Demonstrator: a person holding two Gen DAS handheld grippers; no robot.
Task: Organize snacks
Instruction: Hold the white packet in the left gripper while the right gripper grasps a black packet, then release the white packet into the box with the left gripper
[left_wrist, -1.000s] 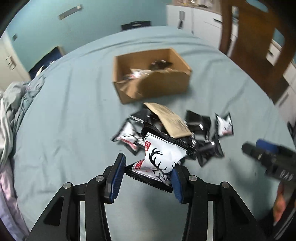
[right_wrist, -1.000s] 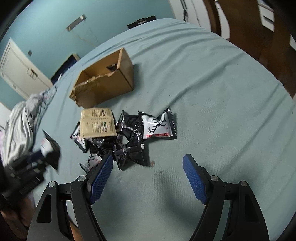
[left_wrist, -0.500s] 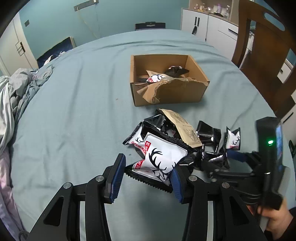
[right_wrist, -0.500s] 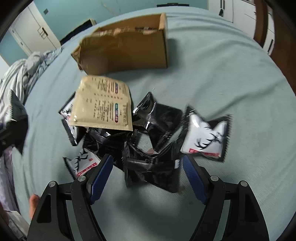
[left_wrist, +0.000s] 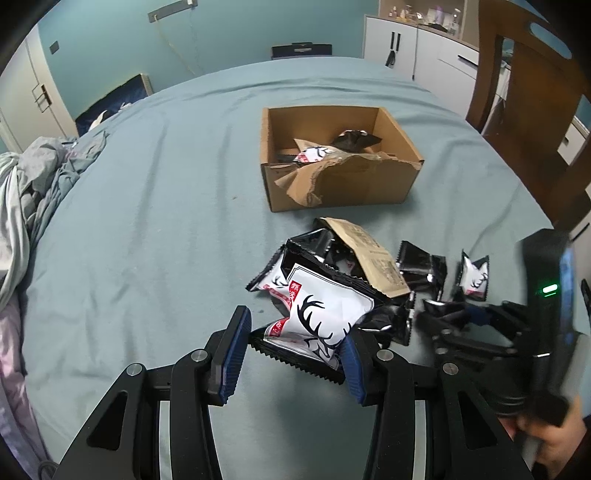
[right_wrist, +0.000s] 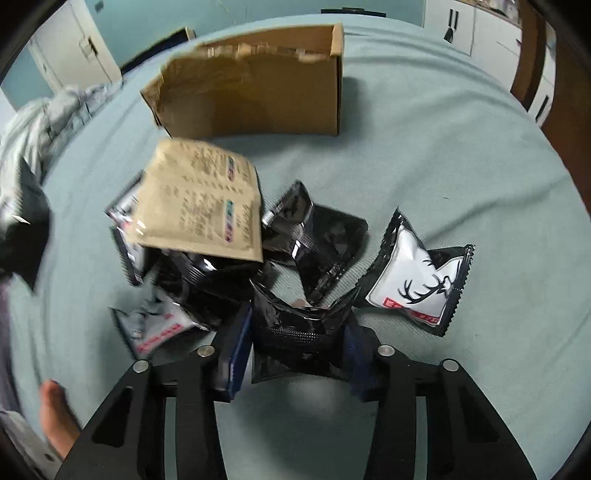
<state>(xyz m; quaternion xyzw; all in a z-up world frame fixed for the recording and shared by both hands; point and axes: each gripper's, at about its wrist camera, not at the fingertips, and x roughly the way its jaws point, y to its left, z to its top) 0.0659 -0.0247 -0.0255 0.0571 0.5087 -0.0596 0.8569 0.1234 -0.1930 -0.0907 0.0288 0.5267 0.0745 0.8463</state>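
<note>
My left gripper (left_wrist: 295, 339) is shut on a white and black deer-print snack packet (left_wrist: 321, 314) and holds it over the blue cloth. A pile of black and deer-print packets (left_wrist: 421, 266) with a tan packet (left_wrist: 369, 254) lies in front of an open cardboard box (left_wrist: 340, 184) that holds a few packets. My right gripper (right_wrist: 299, 332) is shut on a black snack packet (right_wrist: 299, 332) at the near edge of the pile. A deer-print packet (right_wrist: 417, 277) lies just right of it, the tan packet (right_wrist: 203, 206) at left.
The box (right_wrist: 258, 92) stands behind the pile, its front wall torn. Crumpled grey clothes (left_wrist: 33, 184) lie at the left edge of the cloth. A wooden chair (left_wrist: 532, 92) and white cabinets (left_wrist: 413, 40) stand at the back right.
My right gripper has moved down into the pile and closed from wide open onto a black packet. My left gripper has kept its hold on the deer-print packet and drifted slightly.
</note>
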